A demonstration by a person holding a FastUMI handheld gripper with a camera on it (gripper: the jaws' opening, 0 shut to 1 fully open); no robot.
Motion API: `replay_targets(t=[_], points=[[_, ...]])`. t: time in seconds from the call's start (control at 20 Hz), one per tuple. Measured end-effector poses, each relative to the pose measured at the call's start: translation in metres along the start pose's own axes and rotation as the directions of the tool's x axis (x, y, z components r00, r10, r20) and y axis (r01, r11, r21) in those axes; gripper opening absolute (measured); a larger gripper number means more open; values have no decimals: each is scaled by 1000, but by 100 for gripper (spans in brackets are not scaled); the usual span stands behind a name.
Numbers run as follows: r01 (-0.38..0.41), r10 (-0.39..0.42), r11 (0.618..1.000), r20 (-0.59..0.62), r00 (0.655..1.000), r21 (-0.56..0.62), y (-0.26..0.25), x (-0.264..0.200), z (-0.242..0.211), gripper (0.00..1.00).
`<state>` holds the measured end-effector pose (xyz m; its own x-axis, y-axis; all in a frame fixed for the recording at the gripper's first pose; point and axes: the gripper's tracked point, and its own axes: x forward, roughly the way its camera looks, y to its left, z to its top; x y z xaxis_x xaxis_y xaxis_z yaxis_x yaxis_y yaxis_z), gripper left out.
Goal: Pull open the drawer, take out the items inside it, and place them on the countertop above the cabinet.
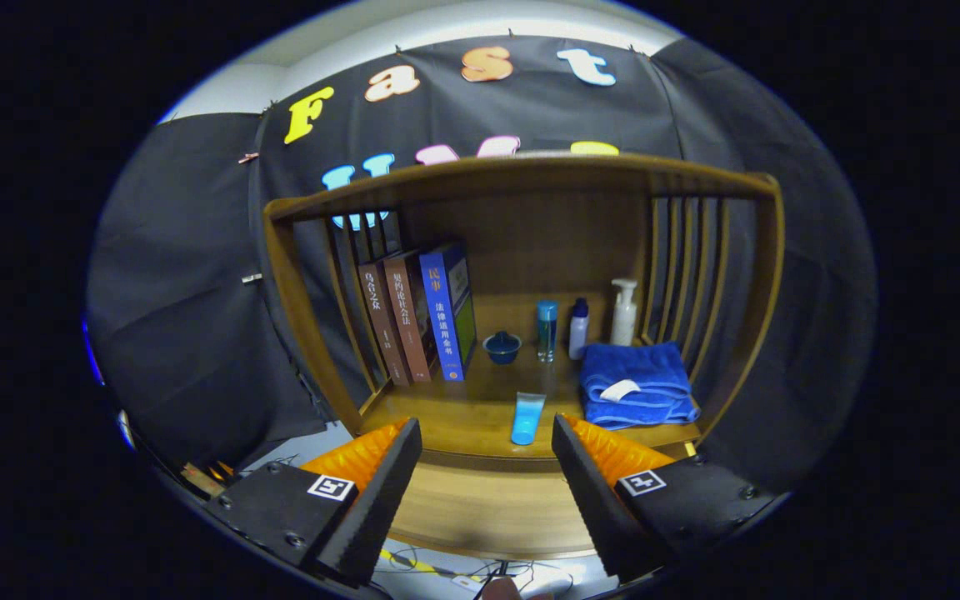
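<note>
A: Hand-held gripper (487, 437)?
B: Released; fingers (380, 483) spread wide, nothing between them; they hang before the cabinet (480, 508), apart from it.
A: Drawer?
B: Cannot make out a drawer or handle; only the wooden front below the surface (463, 417), between and beneath the fingers.
A: Items?
B: A light-blue tube (527, 418) lies on the surface near its front edge, just ahead of the fingers; a folded blue towel (637, 385) beside it to the right, a white tag on top.
A: Further back?
B: Small dark-blue bowl (502, 347); blue bottle (547, 330), small bottle (579, 328), white pump bottle (624, 312) in a row; three books (417, 318) upright at left against the slatted side.
</note>
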<state>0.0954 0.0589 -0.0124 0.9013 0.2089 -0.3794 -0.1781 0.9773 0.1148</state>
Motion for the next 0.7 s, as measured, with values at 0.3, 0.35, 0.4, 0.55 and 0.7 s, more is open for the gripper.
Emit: replay_targets(t=[0.3,0.35,0.4,0.55,0.7], points=[[-19,13,998,107,994,52,35,-55,-43,99],[-17,9,998,127,992,59,34,-62,-50,99],[-4,-5,998,151,988,60,30,-68,-58,99],[43,-42,999,235,971,0,28,-83,-81,99],[93,-80,995,263,961,-37,23,-90,-120,99]])
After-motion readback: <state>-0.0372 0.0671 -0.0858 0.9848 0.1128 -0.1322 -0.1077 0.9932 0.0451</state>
